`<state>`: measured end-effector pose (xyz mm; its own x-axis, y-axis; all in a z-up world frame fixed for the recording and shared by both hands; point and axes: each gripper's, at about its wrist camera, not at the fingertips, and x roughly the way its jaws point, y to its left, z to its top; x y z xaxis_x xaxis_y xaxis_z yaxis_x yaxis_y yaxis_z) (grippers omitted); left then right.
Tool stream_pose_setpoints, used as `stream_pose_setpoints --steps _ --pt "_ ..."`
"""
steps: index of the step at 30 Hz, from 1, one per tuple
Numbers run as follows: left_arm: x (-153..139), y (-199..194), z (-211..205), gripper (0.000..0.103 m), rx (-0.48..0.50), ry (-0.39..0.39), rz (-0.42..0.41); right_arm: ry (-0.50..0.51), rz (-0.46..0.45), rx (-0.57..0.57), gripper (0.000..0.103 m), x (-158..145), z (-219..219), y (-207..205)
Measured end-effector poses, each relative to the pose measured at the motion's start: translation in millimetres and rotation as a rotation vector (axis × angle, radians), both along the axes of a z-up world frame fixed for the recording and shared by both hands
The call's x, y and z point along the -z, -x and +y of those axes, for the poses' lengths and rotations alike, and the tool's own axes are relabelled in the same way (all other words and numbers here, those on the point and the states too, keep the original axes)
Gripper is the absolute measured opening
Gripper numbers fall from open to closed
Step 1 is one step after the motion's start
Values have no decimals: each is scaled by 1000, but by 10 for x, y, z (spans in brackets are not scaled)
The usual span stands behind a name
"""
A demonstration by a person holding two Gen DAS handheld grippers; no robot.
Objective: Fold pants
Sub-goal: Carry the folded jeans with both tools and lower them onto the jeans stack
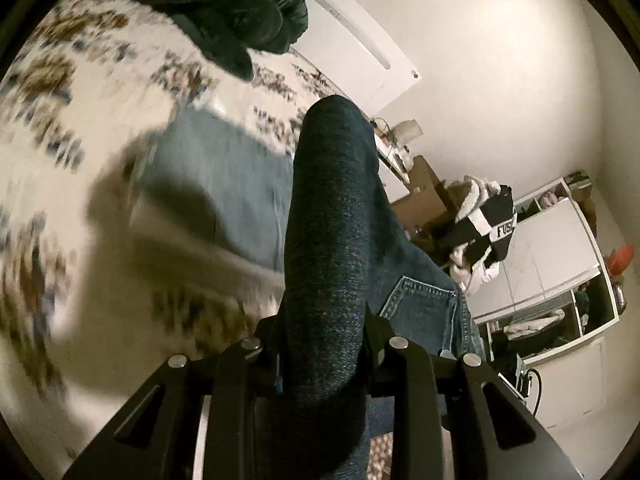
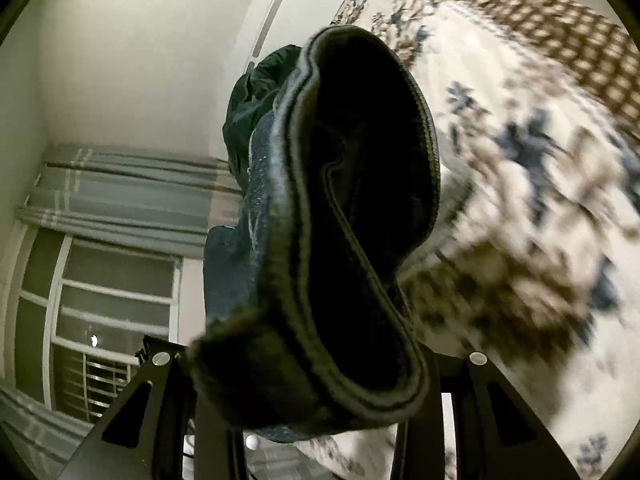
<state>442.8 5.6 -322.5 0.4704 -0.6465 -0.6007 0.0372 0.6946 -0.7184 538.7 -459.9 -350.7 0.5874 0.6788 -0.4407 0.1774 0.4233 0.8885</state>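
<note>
Jeans lifted for the fold

Jeans (image 1: pixel 332 240) hang off the flowered bedspread (image 1: pixel 60 80), carried between both tools, so the fold seems under way. Next, I judge, the held edges must be laid evenly on the denim below. Left gripper (image 1: pixel 324 344) is clamped on a thick fold; right gripper (image 2: pixel 316 376) pinches the hem (image 2: pixel 304 320).
</note>
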Motion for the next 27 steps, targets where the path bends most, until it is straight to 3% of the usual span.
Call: stream_pose_setpoints --steps 6,10,15,16,18,20,21,23,24,27 --pt "265 -1153 269 23 -16 -13 2 -41 11 8 38 365 354 -1335" --pt "615 -1538 491 23 -60 -13 45 -57 51 -13 38 713 523 -1890" --pt "1131 -1677 717 25 -72 -42 154 -16 164 -61 41 1055 648 -2307" --pt "1203 -1668 746 29 -132 -32 166 -18 188 -73 45 1119 646 -2330" --pt "1266 -1625 784 36 -122 -54 179 13 216 -76 53 1130 598 -2340" --pt "1261 -1582 811 54 -127 -74 194 43 228 -58 54 1082 494 -2313" --pt "1239 -1566 807 58 -124 -105 199 65 231 -54 55 1029 438 -2291" --pt "1164 -1538 782 74 -122 -191 209 121 237 -44 55 1016 340 -2267" --pt "1106 -1515 747 74 -117 -232 202 163 243 -50 55 899 336 -2216" --pt "890 -1431 587 86 -103 -412 179 322 253 -63 70 683 390 -2098"
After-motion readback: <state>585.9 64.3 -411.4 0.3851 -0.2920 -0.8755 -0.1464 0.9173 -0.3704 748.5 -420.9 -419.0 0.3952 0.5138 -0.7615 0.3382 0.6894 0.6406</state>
